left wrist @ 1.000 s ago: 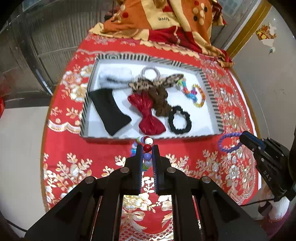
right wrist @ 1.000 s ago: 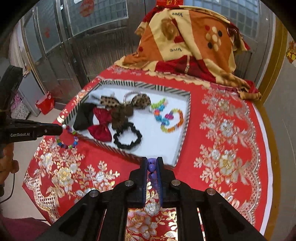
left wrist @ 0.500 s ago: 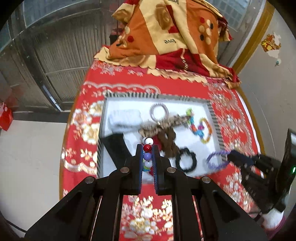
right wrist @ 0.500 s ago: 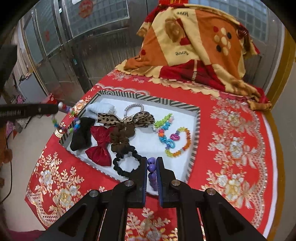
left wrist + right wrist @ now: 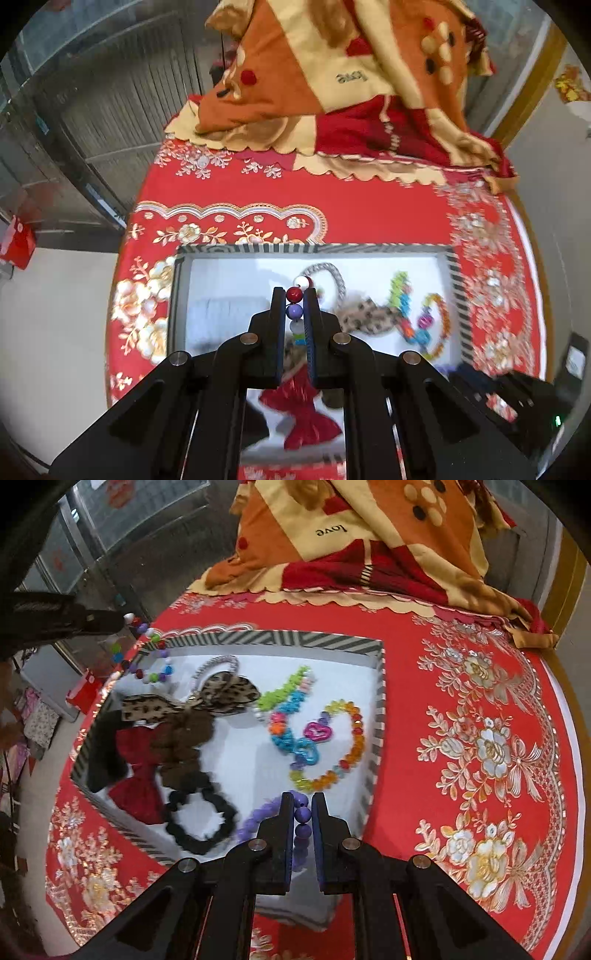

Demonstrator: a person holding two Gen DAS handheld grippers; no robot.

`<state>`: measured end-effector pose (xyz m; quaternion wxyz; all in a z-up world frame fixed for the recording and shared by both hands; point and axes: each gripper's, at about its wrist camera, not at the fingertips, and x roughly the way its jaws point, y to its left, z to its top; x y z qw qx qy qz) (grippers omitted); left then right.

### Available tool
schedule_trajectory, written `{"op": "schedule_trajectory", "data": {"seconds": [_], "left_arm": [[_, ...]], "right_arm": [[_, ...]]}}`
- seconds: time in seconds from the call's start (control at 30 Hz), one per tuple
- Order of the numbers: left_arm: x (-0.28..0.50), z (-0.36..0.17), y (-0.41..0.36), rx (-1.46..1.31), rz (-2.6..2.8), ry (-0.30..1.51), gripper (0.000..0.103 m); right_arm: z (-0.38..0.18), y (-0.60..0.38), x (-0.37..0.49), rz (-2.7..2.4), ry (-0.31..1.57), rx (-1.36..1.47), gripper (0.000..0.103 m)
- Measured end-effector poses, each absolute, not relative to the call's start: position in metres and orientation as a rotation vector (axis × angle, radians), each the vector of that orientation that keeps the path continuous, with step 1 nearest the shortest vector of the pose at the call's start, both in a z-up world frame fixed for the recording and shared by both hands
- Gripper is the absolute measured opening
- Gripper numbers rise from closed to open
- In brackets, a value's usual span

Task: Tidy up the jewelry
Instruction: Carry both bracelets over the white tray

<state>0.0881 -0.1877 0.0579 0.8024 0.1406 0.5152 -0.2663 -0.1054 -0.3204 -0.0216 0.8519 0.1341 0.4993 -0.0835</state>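
Observation:
My left gripper [image 5: 294,295] is shut on a multicolour bead bracelet [image 5: 294,293] and holds it above the striped-rim white tray [image 5: 243,249]. From the right wrist view the left gripper [image 5: 118,622] is over the tray's far left corner, with the bracelet [image 5: 147,664] hanging from it. My right gripper [image 5: 302,801] is shut on a purple bead bracelet [image 5: 258,814] above the tray's near right part [image 5: 380,701].
The tray holds a leopard bow [image 5: 221,692], brown scrunchie [image 5: 184,746], red bow [image 5: 138,786], black scrunchie [image 5: 201,821], black band [image 5: 101,753], silver ring [image 5: 218,662] and colourful bracelets [image 5: 321,738]. A red floral cloth [image 5: 480,738] covers the table. A blanket [image 5: 369,535] lies behind.
Both grippers have moved forward from in front of the tray to above it, each carrying its bracelet. The left one now hangs over the far left corner.

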Motion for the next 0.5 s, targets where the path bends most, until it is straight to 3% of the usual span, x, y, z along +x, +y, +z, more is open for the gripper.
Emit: {"op": "schedule_trajectory", "data": {"seconds": [0.33, 0.4, 0.47, 0.5], "left_arm": [[0.145, 0.001, -0.183, 0.286, -0.424, 1.191, 0.008], [0.148, -0.005, -0.179, 0.283, -0.413, 1.205, 0.008], [0.149, -0.012, -0.173, 0.273, -0.39, 1.216, 0.008], [0.151, -0.014, -0.17, 0.258, -0.382, 1.23, 0.008]], "right_arm": [[-0.023, -0.327, -0.1, -0.148, 1.046, 0.31, 0.011], [-0.02, -0.326, -0.099, -0.141, 1.035, 0.32, 0.02], [-0.018, -0.323, -0.1, -0.133, 1.027, 0.319, 0.036], [-0.019, -0.322, -0.1, -0.13, 1.028, 0.319, 0.036]]}}
